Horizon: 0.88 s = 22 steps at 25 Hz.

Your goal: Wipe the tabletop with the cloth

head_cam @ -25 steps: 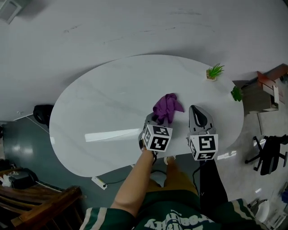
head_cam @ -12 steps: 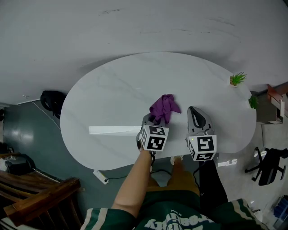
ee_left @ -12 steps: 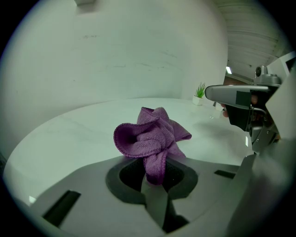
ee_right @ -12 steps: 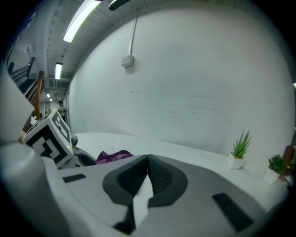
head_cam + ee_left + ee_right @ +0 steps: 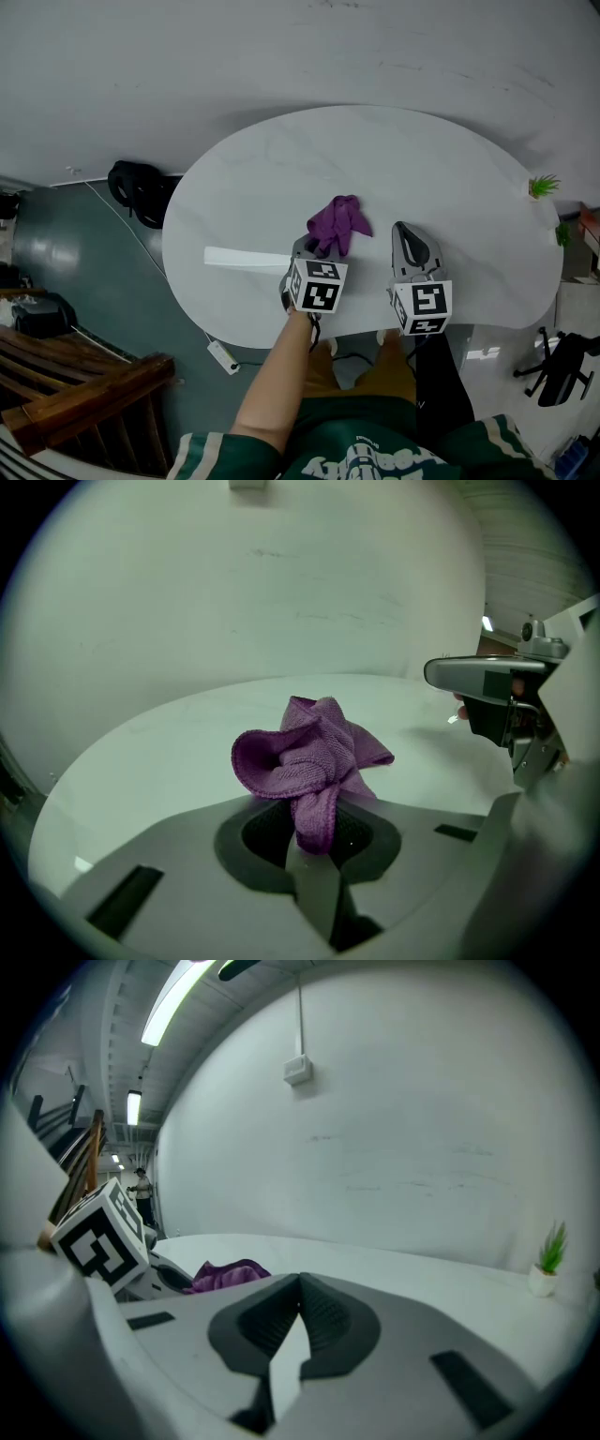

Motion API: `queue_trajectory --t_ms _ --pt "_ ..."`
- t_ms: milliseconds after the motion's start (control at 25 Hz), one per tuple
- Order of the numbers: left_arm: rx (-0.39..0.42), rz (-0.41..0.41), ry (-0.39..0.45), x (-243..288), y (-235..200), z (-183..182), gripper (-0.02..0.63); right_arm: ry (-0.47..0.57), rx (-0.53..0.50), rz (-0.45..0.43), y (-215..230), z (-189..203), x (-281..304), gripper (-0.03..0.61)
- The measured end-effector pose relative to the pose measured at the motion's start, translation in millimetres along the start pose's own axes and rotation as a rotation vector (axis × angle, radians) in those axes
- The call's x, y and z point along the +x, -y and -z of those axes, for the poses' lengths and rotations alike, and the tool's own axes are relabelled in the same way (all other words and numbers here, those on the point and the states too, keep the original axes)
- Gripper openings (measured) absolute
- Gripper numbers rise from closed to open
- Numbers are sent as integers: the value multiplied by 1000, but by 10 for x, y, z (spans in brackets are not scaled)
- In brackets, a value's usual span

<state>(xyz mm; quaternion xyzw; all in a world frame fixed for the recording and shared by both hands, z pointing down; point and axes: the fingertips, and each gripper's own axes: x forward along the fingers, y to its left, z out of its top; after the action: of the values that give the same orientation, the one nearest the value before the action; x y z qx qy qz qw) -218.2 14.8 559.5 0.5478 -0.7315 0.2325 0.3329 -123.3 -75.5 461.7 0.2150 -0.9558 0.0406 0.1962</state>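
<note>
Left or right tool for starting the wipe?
Left. The left tool is shut on the purple cloth, bunched over the tabletop. The right tool is shut on nothing, off to the cloth's side, and would have to take it first.

Desk (image 5: 281, 173) surface lay open left of and beyond the bunched cloth (image 5: 337, 223). The right gripper (image 5: 407, 234) stood just beside the cloth. A potted plant (image 5: 543, 185) occupied the far right edge.

a white oval counter (image 5: 281, 178) carries a crumpled purple cloth (image 5: 338, 223) near its front edge and a small potted plant (image 5: 543, 185) at its right rim.
</note>
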Motion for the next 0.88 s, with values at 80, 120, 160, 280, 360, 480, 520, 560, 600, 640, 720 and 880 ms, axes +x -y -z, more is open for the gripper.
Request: queue_trajectory --t_ms 80,120,160,280,360,480,520,560,600,640,720,880 --pt "-10 -20 -6 -99 -267 105 55 3 -6 -26 -278 -48 120 5" --pt "-16 -30 -6 -145 -398 153 55 4 -9 -37 -407 -72 182 5" --pt "-22 -40 -6 -190 -533 200 55 6 -12 -48 -534 -97 246 5" --pt "-48 -77 -8 -341 -960 366 55 10 -22 -86 -933 -169 433 5" --pt "-80 -105 -6 -457 -1262 488 55 9 -30 -110 -1197 -206 540 4" --pt "-133 -141 -2 -645 -1688 692 58 7 -38 -149 -1582 -250 682 5" --pt "-145 -155 -4 -710 -1822 765 60 7 -43 -165 -1716 -263 730 5" --pt "-155 -170 -7 -776 -1952 839 60 6 -49 -183 -1851 -276 776 5" --pt "-165 -186 -10 -846 -2080 915 60 6 -56 -201 -1985 -292 819 5" --pt "-176 -203 -13 -920 -2205 994 60 7 -63 -218 -2119 -309 858 5" --pt "-199 -238 -17 -1075 -2447 1163 60 8 -79 -252 -2379 -348 926 5" --pt "-263 -305 -34 -1380 -2875 1512 60 16 -101 -310 -2827 -422 1019 5"
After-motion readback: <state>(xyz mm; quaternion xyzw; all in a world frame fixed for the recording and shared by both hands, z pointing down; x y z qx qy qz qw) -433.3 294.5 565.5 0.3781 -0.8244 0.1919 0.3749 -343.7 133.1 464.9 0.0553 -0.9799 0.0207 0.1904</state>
